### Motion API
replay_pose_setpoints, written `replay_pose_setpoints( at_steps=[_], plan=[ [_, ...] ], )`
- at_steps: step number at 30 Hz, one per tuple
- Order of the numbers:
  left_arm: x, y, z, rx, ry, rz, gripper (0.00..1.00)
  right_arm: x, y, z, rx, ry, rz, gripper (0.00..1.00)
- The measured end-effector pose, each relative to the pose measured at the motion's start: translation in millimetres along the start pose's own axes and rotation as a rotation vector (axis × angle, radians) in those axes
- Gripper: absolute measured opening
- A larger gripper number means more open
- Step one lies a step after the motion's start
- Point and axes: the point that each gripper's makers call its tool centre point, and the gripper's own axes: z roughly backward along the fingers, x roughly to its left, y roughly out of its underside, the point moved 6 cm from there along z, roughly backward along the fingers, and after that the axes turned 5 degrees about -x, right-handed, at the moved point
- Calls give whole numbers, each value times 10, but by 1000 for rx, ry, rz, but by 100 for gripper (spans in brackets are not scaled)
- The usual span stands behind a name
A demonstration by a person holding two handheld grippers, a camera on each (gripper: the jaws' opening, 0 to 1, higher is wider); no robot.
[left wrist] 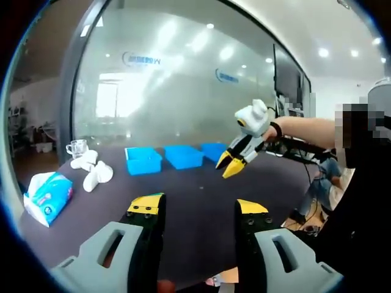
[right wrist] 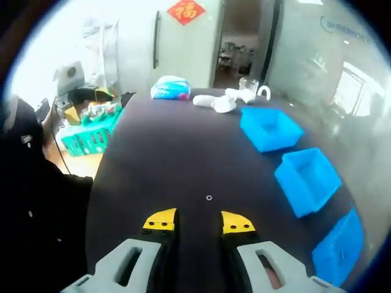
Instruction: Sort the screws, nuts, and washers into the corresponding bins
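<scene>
Three blue bins [right wrist: 270,128] [right wrist: 308,180] [right wrist: 339,247] stand in a row along the right side of the dark table [right wrist: 159,159]. A single small metal ring, a washer or a nut [right wrist: 209,198], lies on the table just ahead of my right gripper [right wrist: 198,221], whose yellow-tipped jaws are open with nothing between them. In the left gripper view the same bins [left wrist: 143,160] [left wrist: 183,155] [left wrist: 214,151] line the far edge. My left gripper [left wrist: 198,207] is open and empty above the near edge. The right gripper [left wrist: 228,167] hangs over the table by the rightmost bin.
A tissue pack [left wrist: 49,195], white crumpled items [left wrist: 91,171] and a glass cup [left wrist: 77,148] sit at the table's end, beyond the bins. A glass wall [left wrist: 183,79] stands behind. A green basket [right wrist: 91,137] is on the floor. A person in dark clothes [right wrist: 36,201] is beside the table.
</scene>
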Motion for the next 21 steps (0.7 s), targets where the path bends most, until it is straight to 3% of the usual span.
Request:
replay_pose_setpoints(
  at_steps=[11, 21],
  plan=[
    [23, 44, 30, 10, -15, 10, 41, 8, -20, -352, 102, -80, 42, 20],
    [57, 54, 45, 11, -26, 17, 41, -69, -12, -503, 150, -93, 43, 15]
  ],
)
